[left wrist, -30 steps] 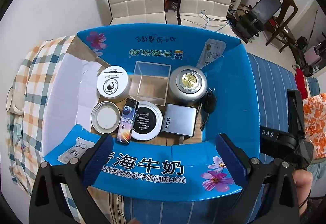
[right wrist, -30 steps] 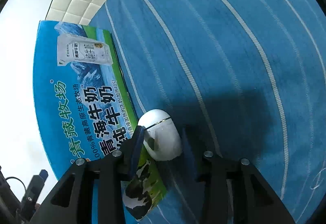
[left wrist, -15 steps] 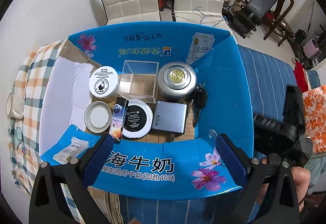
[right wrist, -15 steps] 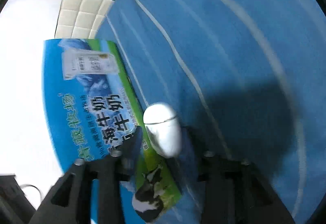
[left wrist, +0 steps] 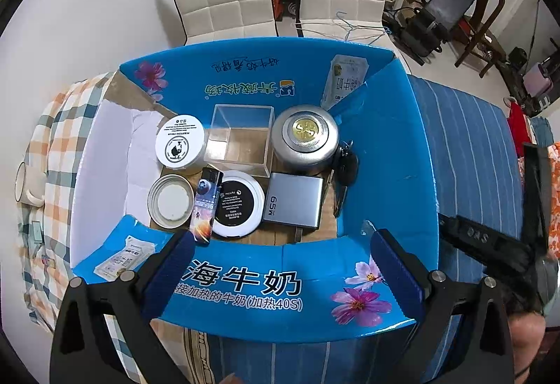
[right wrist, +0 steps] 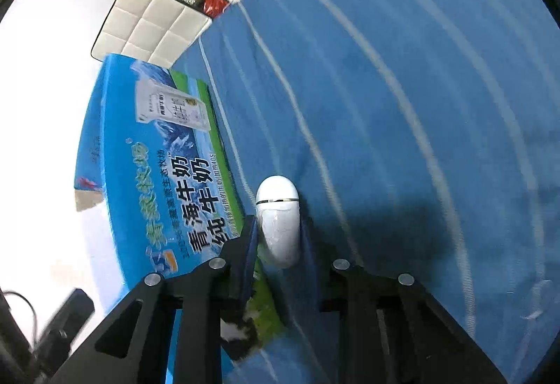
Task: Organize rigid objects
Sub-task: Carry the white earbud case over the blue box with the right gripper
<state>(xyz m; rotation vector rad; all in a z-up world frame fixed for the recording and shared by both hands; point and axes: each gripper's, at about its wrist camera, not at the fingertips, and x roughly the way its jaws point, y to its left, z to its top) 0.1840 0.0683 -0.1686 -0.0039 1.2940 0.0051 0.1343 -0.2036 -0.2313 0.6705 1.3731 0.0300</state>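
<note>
A blue striped cloth (right wrist: 402,104) covers the surface under everything. On it sits a big blue milk box (left wrist: 385,153) with its flaps standing up.

Inside the box, at the back, are a round silver tin (left wrist: 305,138) with a gold middle, a clear plastic box (left wrist: 241,135) just beside it, and a white cream jar (left wrist: 180,143) on the other side of the clear one. In front of them lie a flat grey box (left wrist: 293,199), a white round dish with a black top (left wrist: 237,204), a round lid (left wrist: 170,201), and a thin lighter with a space picture (left wrist: 205,205) leaning between the lid and the dish. A black car key (left wrist: 346,167) rests against the right wall, touching the tin.

The left gripper (left wrist: 280,274) hangs over the near flap of the box. Its two blue pads are far apart and hold nothing.

The right gripper (right wrist: 278,237) is outside the box, close to its printed side and over the striped cloth. It is squeezed onto a small white egg-shaped case (right wrist: 278,219), with a pad on each side. The round end of the case sticks out past the pads.
</note>
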